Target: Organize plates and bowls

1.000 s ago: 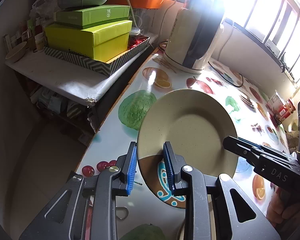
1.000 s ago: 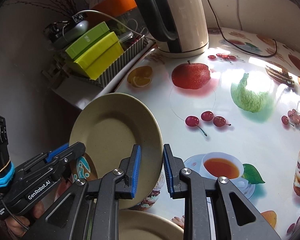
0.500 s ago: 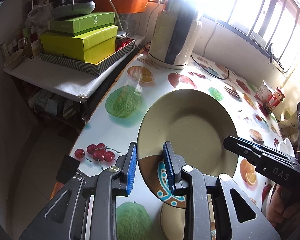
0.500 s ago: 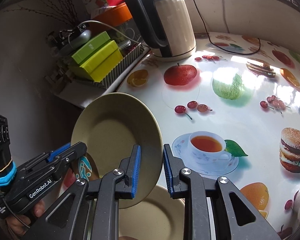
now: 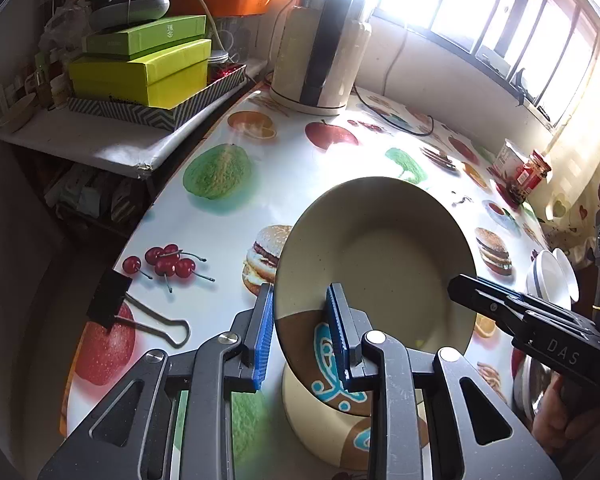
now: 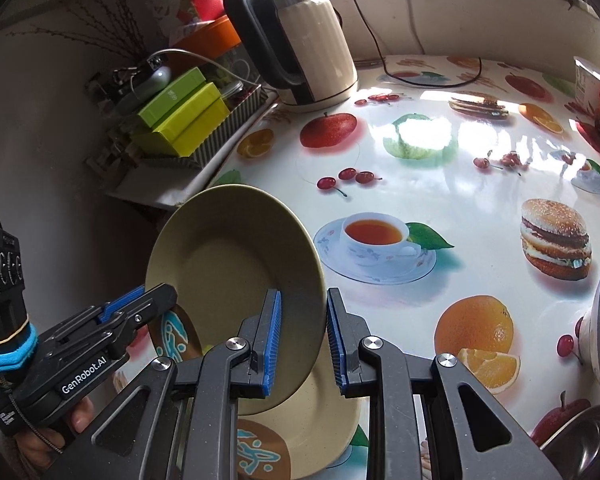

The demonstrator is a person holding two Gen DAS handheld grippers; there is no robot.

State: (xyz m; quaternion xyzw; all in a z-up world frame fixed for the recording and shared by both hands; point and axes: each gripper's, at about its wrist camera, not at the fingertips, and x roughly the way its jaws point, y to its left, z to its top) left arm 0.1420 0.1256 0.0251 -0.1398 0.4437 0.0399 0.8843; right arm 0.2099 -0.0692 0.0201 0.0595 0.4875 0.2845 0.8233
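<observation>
Beige, speckled and round, the shallow ceramic plate (image 5: 380, 268) with a brown patch and turquoise swirl sits tilted in the air between your two grippers, its hollow face turned toward the right wrist camera and its far rim raised toward the window side. Your left gripper (image 5: 300, 334) has its blue pads either side of the plate's near-left rim at the patterned patch, and the jaws are clamped on it. Your right gripper (image 6: 302, 338) straddles the opposite rim; whether both pads actually press the plate I cannot tell, since a gap shows beside the right pad (image 6: 334, 340). Just below the lifted plate a second beige plate with the same brown and turquoise motif (image 6: 300, 440) lies flat on the glossy fruit-and-burger printed tablecloth (image 6: 440, 168), at the near edge. Far right in the left wrist view, stacked white bowls (image 5: 550, 280) stand on the table, and a steel bowl (image 6: 580, 436) lies near right. Far left, a zigzag-patterned tray (image 5: 160, 110) holds two stacked lime-green boxes (image 5: 140, 72). The cream and black electric kettle (image 6: 308, 44) stands at the far edge, and a black binder clip (image 5: 112, 304) lies near left.
</observation>
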